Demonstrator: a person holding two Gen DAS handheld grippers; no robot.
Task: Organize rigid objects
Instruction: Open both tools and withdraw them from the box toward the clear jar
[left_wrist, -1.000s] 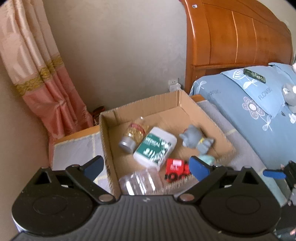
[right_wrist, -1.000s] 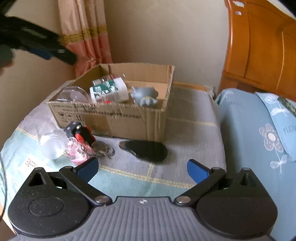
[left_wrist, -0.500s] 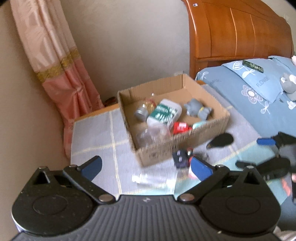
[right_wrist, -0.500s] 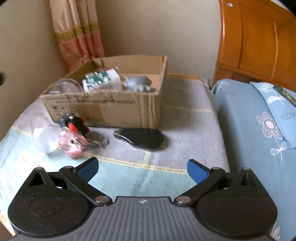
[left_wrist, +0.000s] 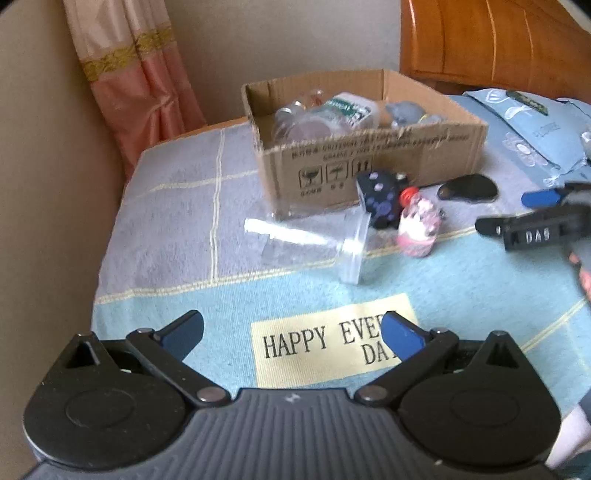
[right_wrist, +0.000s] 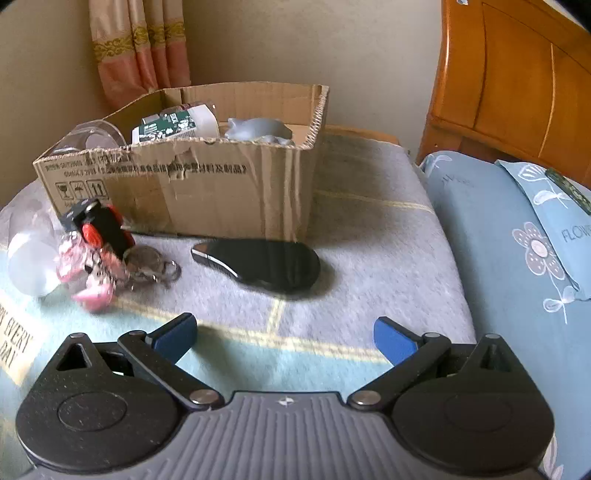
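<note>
A cardboard box (left_wrist: 369, 162) (right_wrist: 207, 184) stands on the blanket, holding a green-and-white bottle (right_wrist: 173, 123), a grey toy (right_wrist: 258, 130) and clear containers. In front of it lie a clear plastic cup (left_wrist: 314, 240) on its side, a black dotted cube (left_wrist: 382, 199), a pink toy (left_wrist: 417, 229) (right_wrist: 92, 280) and a black glossy oval object (right_wrist: 262, 264) (left_wrist: 469, 188). My left gripper (left_wrist: 291, 330) is open and empty, above the blanket, well short of the cup. My right gripper (right_wrist: 284, 336) is open and empty, just short of the black oval object.
A blue-and-grey blanket (left_wrist: 177, 229) with a "HAPPY EVERY DAY" label covers the surface. A wooden headboard (right_wrist: 517, 81) and blue floral bedding (right_wrist: 524, 258) lie to the right. A pink curtain (left_wrist: 136, 74) hangs behind left. Keys (right_wrist: 155, 269) lie by the pink toy.
My left gripper has pulled back from over the box and come down low near the blanket's front. My right gripper has moved closer to the black oval object.
</note>
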